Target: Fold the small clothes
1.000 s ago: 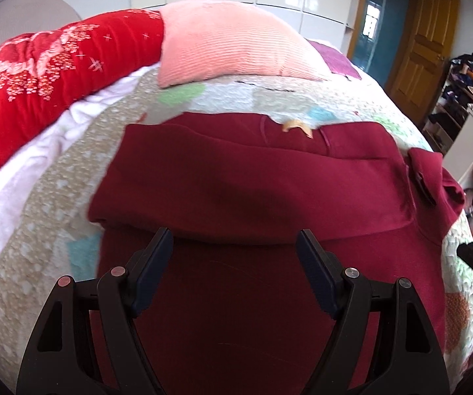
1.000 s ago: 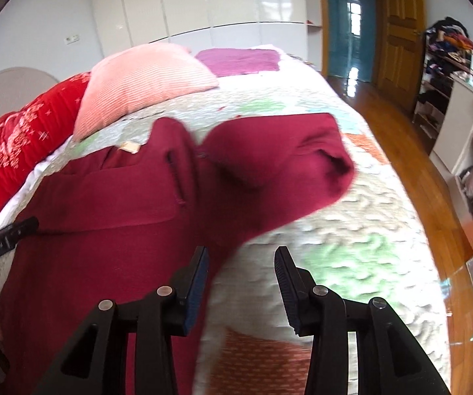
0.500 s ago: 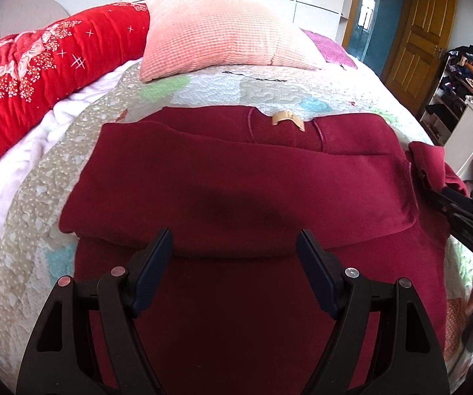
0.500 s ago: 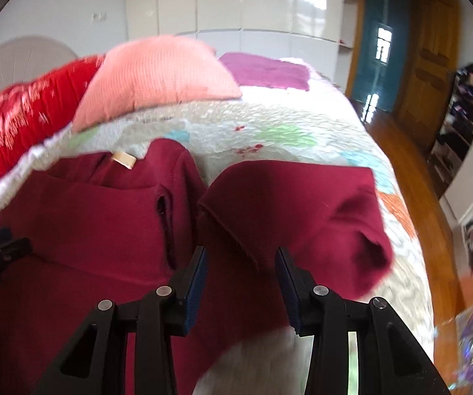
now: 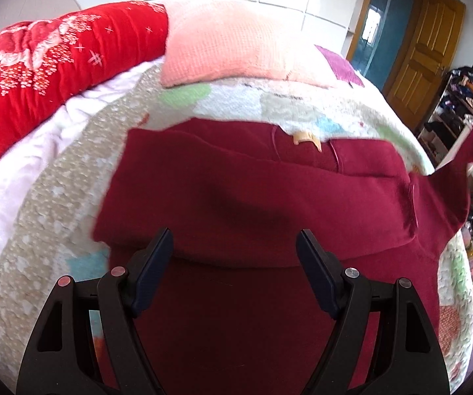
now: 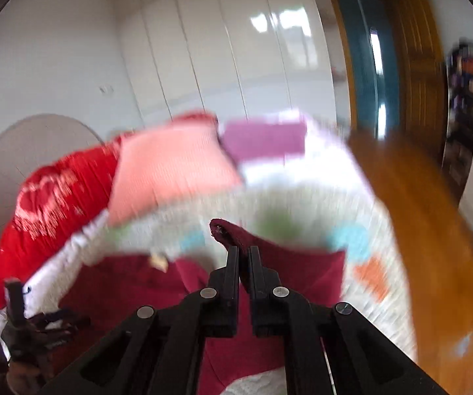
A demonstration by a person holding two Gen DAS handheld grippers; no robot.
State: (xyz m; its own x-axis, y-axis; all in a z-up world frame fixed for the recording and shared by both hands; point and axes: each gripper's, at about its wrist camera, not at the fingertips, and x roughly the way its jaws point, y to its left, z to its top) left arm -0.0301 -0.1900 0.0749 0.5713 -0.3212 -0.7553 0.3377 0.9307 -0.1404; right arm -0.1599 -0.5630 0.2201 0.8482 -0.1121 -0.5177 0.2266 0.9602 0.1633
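- Two grippers work over one dark red garment (image 5: pixel 253 204), which lies spread on the patchwork quilt (image 5: pixel 72 177) of a bed — one sleeve already lies folded across its chest.
- Nearest, the left gripper (image 5: pixel 235 263) hangs over the lower body of the garment, its fingers wide apart and holding nothing; the cloth below them lies flat.
- Beside it, the right gripper (image 6: pixel 243 256) has just been closing, and its fingers are now pressed together on the end of the other sleeve (image 6: pixel 233 233). From the left wrist view that sleeve (image 5: pixel 466 154) rises off the bed toward the right edge, pulled into a taut band.
- By the look of it the fabric is soft, fairly thick and light. It drapes and sags rather than holding a line, so a pinch at the cuff should carry the whole sleeve, though the shoulder may drag and rumple the fold already made.
- Judged from this, the free hand would do best to take the hem or side seam, where layers are doubled and less likely to slip.
- Farther up, a pale label (image 5: pixel 305 138) marks the neckline.
- Beyond that sit a pink pillow (image 5: pixel 236 49) and a red blanket (image 5: pixel 55 62), with white wardrobe doors (image 6: pixel 236 49) behind.
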